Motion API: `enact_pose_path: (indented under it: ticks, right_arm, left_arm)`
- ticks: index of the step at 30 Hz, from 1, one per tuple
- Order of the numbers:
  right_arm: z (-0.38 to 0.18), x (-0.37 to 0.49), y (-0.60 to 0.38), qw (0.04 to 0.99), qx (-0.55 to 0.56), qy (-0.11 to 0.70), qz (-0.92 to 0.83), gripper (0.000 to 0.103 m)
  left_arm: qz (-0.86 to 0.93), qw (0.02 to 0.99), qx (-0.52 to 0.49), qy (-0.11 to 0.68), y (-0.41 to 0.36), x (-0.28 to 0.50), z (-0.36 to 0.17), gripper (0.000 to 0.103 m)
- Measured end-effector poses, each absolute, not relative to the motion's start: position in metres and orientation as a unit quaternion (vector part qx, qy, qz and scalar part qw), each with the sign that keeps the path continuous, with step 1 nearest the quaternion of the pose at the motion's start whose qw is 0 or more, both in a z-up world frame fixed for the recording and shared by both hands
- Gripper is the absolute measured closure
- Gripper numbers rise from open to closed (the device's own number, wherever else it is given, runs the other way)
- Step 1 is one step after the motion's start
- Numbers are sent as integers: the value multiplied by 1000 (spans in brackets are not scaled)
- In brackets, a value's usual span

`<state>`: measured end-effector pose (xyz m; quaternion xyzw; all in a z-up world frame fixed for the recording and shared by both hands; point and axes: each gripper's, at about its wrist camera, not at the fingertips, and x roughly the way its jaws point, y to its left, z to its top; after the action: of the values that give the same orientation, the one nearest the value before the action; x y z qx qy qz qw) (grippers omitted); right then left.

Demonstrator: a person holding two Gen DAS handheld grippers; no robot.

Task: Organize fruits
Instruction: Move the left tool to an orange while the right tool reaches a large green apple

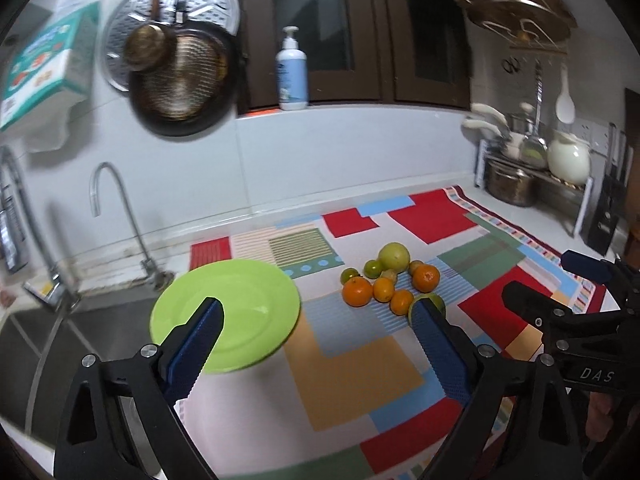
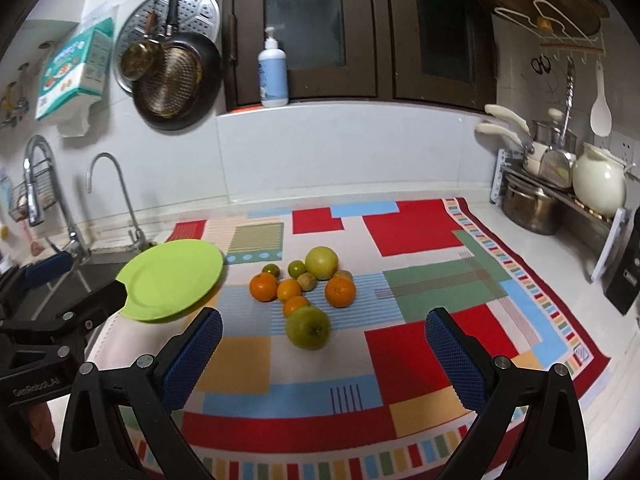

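A pile of fruit sits mid-cloth: several oranges [image 2: 263,287], small green citrus [image 2: 297,268], a pale green round fruit [image 2: 321,263] and a green apple [image 2: 308,327] nearest me. The pile also shows in the left wrist view [image 1: 357,291]. An empty green plate [image 2: 172,279] lies at the cloth's left edge by the sink; it also shows in the left wrist view [image 1: 240,312]. My left gripper [image 1: 320,320] is open and empty, hovering between plate and fruit. My right gripper [image 2: 323,328] is open and empty, with the apple between its fingertips but farther off.
A patchwork cloth [image 2: 420,280] covers the counter. A sink with taps [image 2: 112,184] lies left. A rack with pots and a white jar [image 2: 598,184] stands back right. A soap bottle [image 2: 273,72] sits on the ledge; pans [image 2: 176,80] hang on the wall.
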<state>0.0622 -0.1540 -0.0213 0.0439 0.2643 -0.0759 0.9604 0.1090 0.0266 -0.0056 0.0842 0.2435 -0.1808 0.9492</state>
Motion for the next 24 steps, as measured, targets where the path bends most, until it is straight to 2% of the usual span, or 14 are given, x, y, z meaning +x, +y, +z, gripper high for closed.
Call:
enact_pose_path:
  ticks: [13,24]
  right_arm:
    - [-53,101,-151,943,82,299,-119,6]
    - [-84,136,-160,925,107,338,-133,19]
  left_arm:
    - [-276,913,142,266,4,177,-35,13]
    - [-333,876,170,305,-22,226,-73,29]
